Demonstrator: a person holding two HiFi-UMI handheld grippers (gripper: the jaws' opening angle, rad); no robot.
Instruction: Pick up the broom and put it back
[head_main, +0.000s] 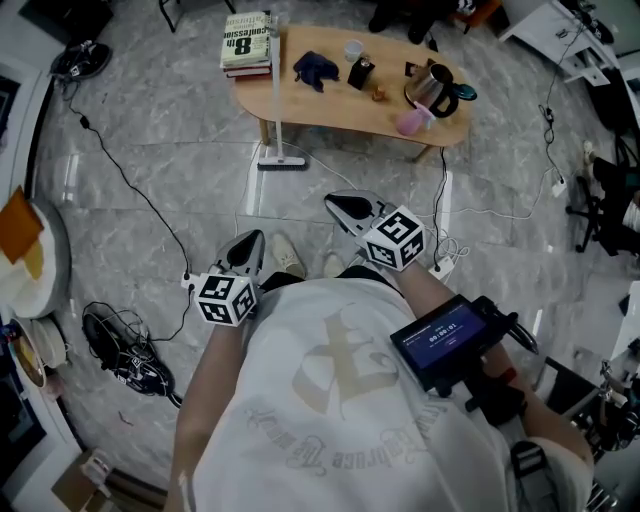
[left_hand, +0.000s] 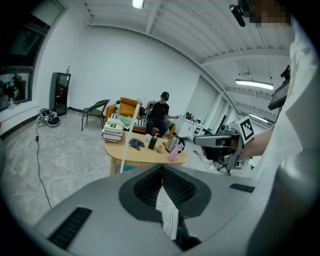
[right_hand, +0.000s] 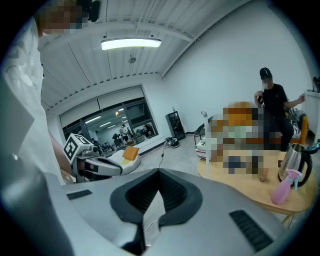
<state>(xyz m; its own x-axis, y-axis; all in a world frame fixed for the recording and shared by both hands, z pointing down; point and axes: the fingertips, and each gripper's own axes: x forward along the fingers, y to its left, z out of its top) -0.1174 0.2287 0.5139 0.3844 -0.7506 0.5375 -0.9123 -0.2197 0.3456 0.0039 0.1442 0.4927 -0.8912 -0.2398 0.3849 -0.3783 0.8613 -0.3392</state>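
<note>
With the left hand-held gripper (head_main: 245, 247) and right hand-held gripper (head_main: 347, 207) both pressed together and empty, well apart from the broom (head_main: 275, 100) leaned against the tabletop (head_main: 330, 105), the handle could be toppled if struck by unopened jaws.

I see the broom (head_main: 276, 100) standing almost upright, untouched, its thin white handle propped against the near edge of the wooden worktop (head_main: 330, 105) just beside the stack of books (head_main: 246, 42). Its flat, narrow head rests on the grey marble floor (head_main: 180, 120) in front of the worktop. I cannot tell the head's colour for sure.
</note>
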